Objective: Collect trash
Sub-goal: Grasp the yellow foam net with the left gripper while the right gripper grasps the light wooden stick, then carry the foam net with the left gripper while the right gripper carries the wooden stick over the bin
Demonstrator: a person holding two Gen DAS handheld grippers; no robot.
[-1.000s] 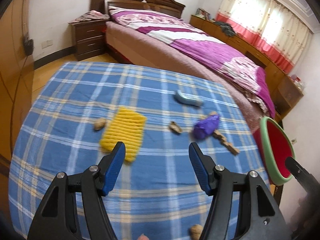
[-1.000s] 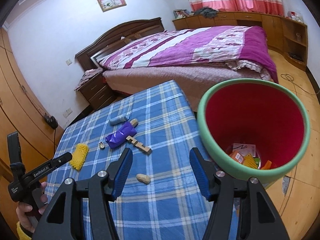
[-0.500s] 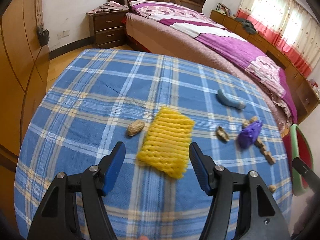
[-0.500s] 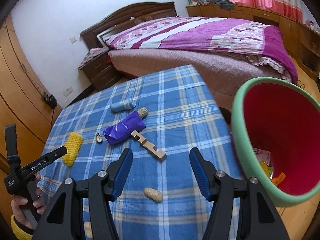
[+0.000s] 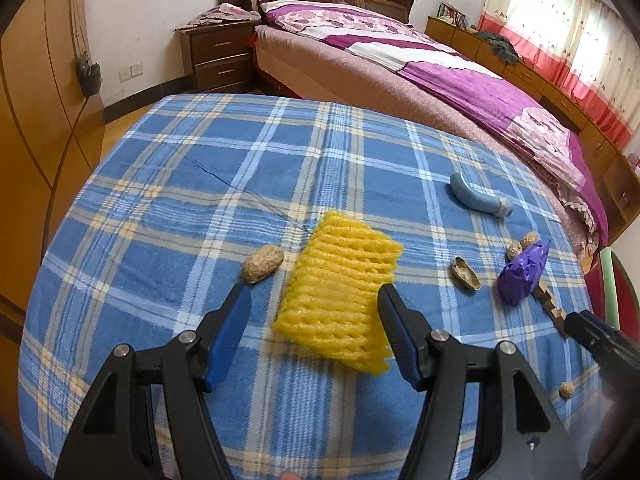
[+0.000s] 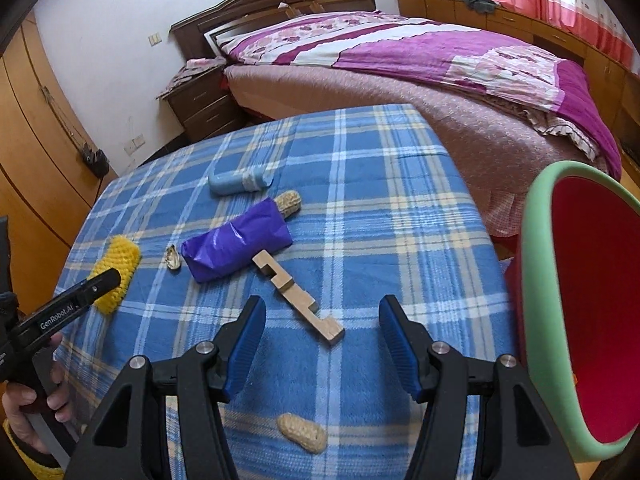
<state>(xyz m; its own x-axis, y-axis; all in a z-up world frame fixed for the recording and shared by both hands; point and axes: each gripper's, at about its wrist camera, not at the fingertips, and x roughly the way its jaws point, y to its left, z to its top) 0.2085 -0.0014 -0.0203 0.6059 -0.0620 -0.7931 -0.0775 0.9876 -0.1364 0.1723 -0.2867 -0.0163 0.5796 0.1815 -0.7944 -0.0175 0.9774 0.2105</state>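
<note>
My left gripper point(image 5: 314, 304) hangs half open over the yellow foam fruit net point(image 5: 340, 294), a soft ribbed mesh sleeve lying flat on the fuzzy blue plaid blanket point(image 5: 200, 184); the net sits between my blue ribbed pads and slightly ahead of them, and I cannot tell whether the right pad touches its edge. A second ago that net lay farther ahead and left of centre; now it fills the gap. Just left of it rests a whole peanut point(image 5: 262, 265), pale and pitted. To the right lie a split peanut shell point(image 5: 466, 274), a crinkled glossy purple wrapper point(image 5: 522, 274) and a smooth grey-blue plastic bottle point(image 5: 478, 200) on its side. My right gripper point(image 6: 322, 328) is also half open and holds nothing; the notched wooden strip point(image 6: 298, 298), light and square-cut, lies ahead of it with its near end between the fingertips, where earlier it sat well ahead. Another peanut point(image 6: 302, 432) lies below the pads, between the black arms. The bin point(image 6: 540, 280), green-rimmed with a red inside, stands at the right edge, showing less of itself than before.
</note>
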